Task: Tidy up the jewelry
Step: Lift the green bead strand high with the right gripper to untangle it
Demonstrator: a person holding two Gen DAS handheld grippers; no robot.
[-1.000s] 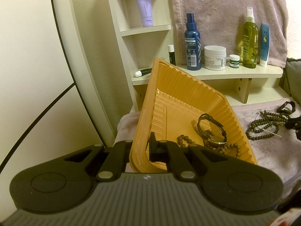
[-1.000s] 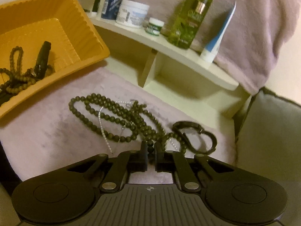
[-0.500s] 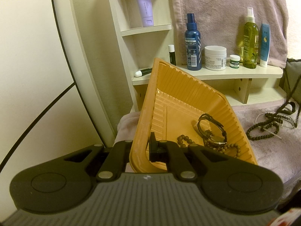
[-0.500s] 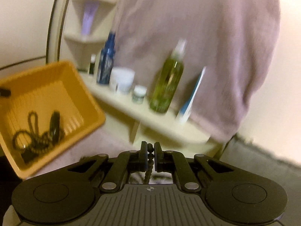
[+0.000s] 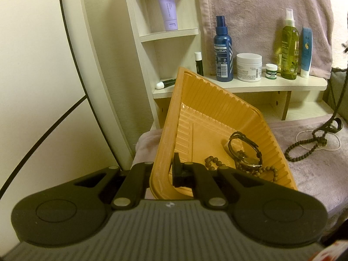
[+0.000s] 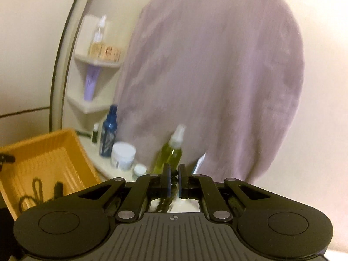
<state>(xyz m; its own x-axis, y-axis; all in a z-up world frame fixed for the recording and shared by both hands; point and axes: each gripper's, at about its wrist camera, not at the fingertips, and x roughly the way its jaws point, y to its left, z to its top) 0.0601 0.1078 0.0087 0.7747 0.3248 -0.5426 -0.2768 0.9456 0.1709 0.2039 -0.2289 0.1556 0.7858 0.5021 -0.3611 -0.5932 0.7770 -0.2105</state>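
Note:
My left gripper is shut on the near rim of the orange tray and holds it tilted up. A watch and a brown bead bracelet lie in the tray's low corner. My right gripper is shut on a dark bead necklace and has it raised high. In the left wrist view the necklace hangs in a strand from the upper right down to the pink cloth. A white pearl strand and a dark bracelet lie by its lower end. The tray shows at lower left in the right wrist view.
A cream shelf behind the tray carries a blue spray bottle, a white cream jar, a small jar, a green bottle and a tube. A pink towel hangs on the wall. The pink cloth covers the surface.
My right gripper has risen from the cloth with the dark bead necklace, pulling most of it up. The left gripper and the tray have not moved.

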